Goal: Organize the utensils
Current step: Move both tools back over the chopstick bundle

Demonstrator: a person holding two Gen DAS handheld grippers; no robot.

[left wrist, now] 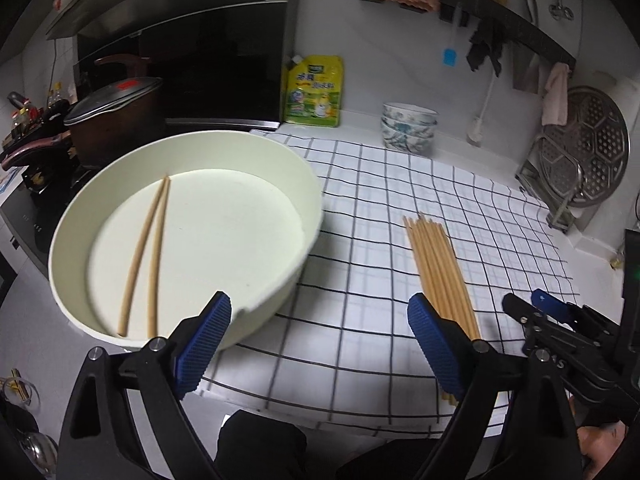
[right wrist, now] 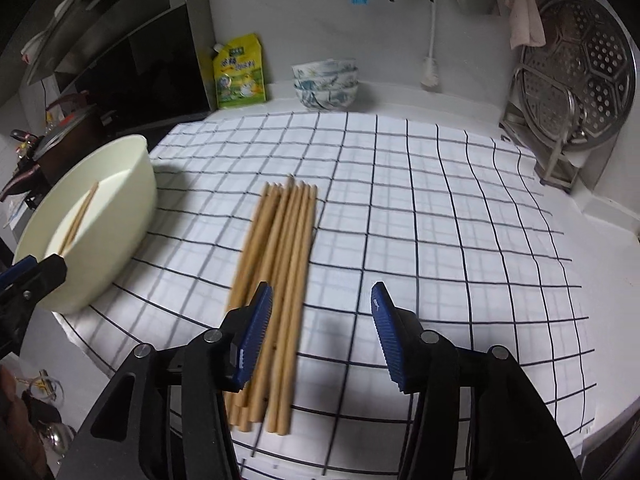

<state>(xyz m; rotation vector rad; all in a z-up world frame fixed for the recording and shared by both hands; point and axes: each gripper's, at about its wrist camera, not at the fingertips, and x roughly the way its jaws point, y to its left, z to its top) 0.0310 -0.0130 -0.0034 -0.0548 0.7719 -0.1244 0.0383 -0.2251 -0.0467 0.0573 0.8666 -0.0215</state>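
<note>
Over the checked cloth (right wrist: 440,200), both tools (left wrist: 320,344) (right wrist: 322,336) gape empty beside the chopsticks (right wrist: 280,272).

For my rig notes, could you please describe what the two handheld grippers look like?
Both match: the left gripper and right gripper have black, angular linkage arms joined by silver pivot bolts, and each finger carries a ribbed blue pad. No cables show. A dark sleeve is visible beneath the left one.
</note>
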